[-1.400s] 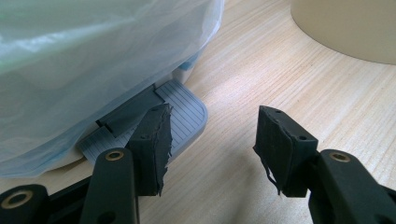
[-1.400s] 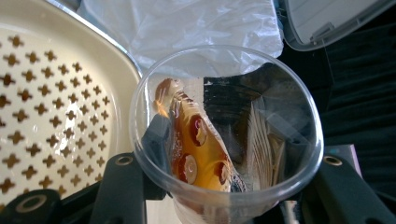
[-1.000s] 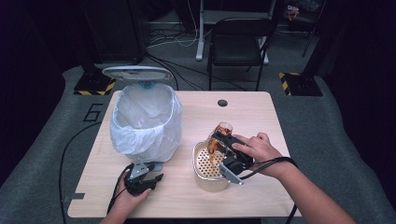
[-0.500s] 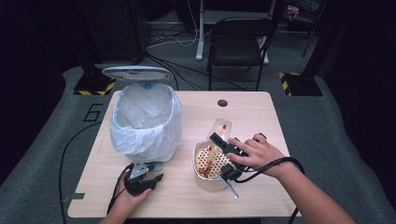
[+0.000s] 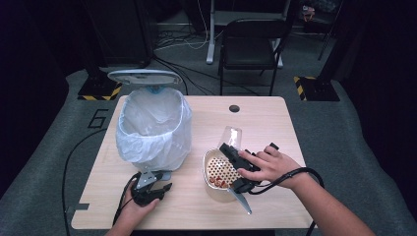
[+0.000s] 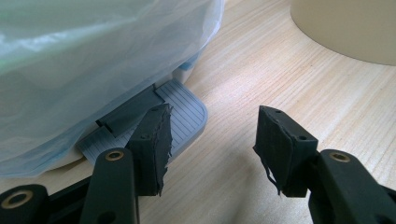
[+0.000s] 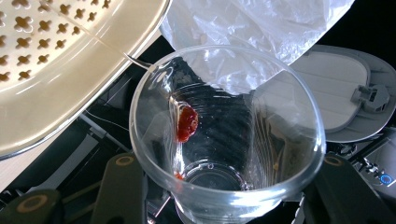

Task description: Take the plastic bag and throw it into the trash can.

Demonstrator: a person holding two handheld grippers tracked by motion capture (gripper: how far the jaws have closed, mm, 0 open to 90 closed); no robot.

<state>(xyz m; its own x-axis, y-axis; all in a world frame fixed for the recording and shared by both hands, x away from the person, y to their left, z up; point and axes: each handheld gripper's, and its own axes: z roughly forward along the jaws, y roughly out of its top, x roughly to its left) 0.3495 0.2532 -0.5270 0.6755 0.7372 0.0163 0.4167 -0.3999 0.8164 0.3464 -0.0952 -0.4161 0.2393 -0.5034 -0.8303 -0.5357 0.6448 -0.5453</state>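
Lined bin (image 5: 153, 129) stands left of strainer (image 5: 220, 170). Right gripper (image 5: 235, 151) clamps clear glass (image 7: 227, 135), red smear inside. Left gripper (image 6: 211, 136) jaws apart, empty, at bin's pedal (image 6: 180, 114).

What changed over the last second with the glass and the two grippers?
The right gripper has lowered the glass it holds, tipped over the colander; a red bit still clings inside. The left gripper stayed at the bin's pedal, jaws apart on nothing.
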